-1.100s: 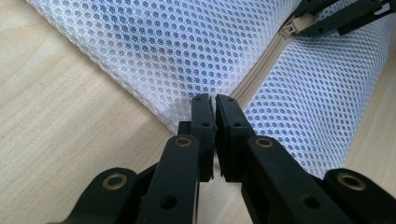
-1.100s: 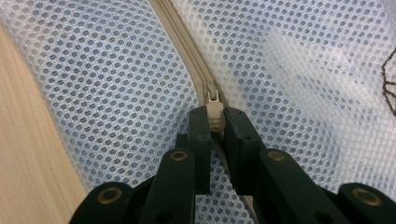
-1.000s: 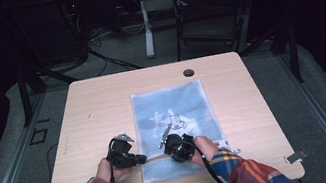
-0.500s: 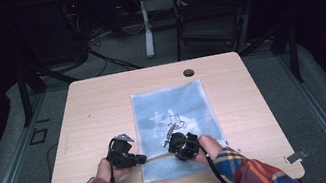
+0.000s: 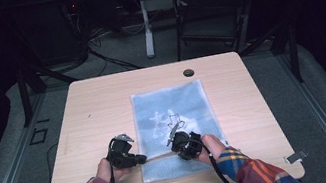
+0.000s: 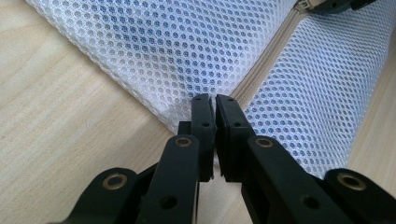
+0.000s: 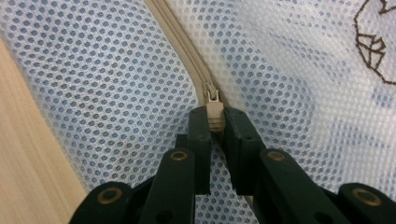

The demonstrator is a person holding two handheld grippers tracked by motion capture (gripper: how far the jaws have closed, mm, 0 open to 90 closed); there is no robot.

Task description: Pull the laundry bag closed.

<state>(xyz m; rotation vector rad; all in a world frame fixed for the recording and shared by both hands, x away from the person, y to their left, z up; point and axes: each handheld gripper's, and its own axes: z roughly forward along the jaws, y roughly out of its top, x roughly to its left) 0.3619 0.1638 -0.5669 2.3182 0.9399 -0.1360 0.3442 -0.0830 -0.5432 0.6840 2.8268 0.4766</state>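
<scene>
- Right gripper: clenched on the beige zipper pull tab; the beige zipper track runs straight ahead from its tips.
- Left gripper: clamped on the zipper end at the near edge of the white-and-blue mesh laundry bag, along the same line.
- Wooden table: under the bag.

A white mesh laundry bag lies flat at the centre of the high view, its long side running away from the camera and its near edge close to the bottom of the frame. Blue shows through the honeycomb netting, with a dark outline drawing near the middle. A beige zipper runs across its near end, lifted off the surface. Its small beige zipper pull sits at the centre of the right gripper view, pinched between black jaws.
</scene>
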